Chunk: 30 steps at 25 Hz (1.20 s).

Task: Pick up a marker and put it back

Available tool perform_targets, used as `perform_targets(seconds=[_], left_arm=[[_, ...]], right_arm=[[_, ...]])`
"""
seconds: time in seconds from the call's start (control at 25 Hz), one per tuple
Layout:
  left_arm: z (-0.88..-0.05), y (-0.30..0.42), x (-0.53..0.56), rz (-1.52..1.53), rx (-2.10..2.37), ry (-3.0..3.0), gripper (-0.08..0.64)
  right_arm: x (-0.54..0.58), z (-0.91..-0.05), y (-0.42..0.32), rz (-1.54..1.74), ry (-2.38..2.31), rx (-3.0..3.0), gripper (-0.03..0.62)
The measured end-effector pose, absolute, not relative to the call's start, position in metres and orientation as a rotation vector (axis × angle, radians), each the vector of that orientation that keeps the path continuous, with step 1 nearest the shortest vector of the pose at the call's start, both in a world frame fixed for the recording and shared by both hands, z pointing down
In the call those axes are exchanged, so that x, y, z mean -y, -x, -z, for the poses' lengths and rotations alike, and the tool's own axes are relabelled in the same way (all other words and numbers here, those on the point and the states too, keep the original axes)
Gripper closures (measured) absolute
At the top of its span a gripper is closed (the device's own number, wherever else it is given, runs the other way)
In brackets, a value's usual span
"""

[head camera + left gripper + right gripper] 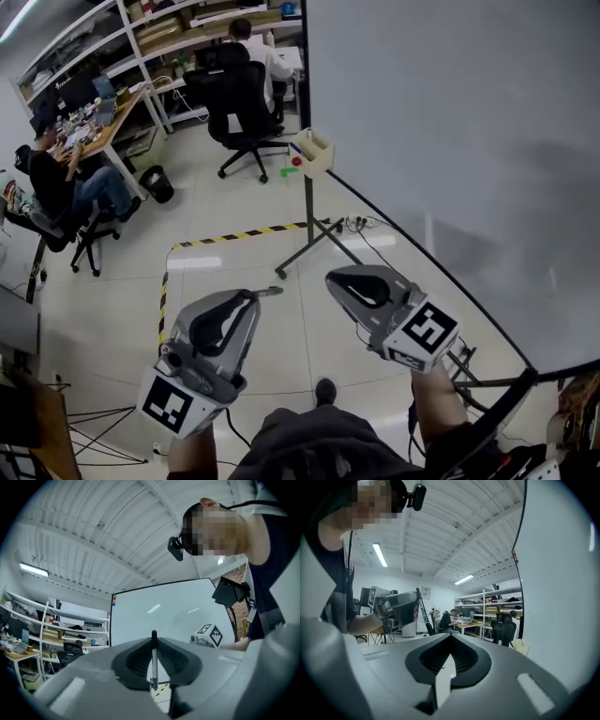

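Left tongs [247, 298] grip the marker [153, 660], its long axis running along the jaws, tip poking forward; right tongs [450, 638] pinched together, empty; the holder box [314, 150] sits well ahead.

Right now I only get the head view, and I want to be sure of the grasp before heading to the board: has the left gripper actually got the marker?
Observer: Yes. The left gripper view shows the left gripper shut on the marker. It is a thin white barrel standing straight between the jaws, with a dark end poking past the tips.
Operator: And the right one, is it carrying anything?
Observer: No. The right gripper view shows the right gripper with its jaws together at the tips and nothing between them.
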State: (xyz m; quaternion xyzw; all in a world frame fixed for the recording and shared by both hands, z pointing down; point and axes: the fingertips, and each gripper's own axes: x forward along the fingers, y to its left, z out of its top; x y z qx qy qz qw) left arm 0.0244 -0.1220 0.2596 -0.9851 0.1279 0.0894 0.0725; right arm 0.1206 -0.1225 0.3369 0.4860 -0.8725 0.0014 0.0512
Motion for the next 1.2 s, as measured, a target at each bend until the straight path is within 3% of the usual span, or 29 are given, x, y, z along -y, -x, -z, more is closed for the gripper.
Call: perform_targets(seconds=[0.8,1.2], left_arm=[[-0.277,-0.104,0.407,-0.382,-0.082,3.049,0.518],[-0.296,-0.189,0.478,-0.357,0.134,3.094,0.518]], right_arm=[[0.377,-0.337,-0.196,0.016,-1.680,2.407,0.591],[0.422,-0.356,-0.251,-0.090,-1.823,2.277,0.592]])
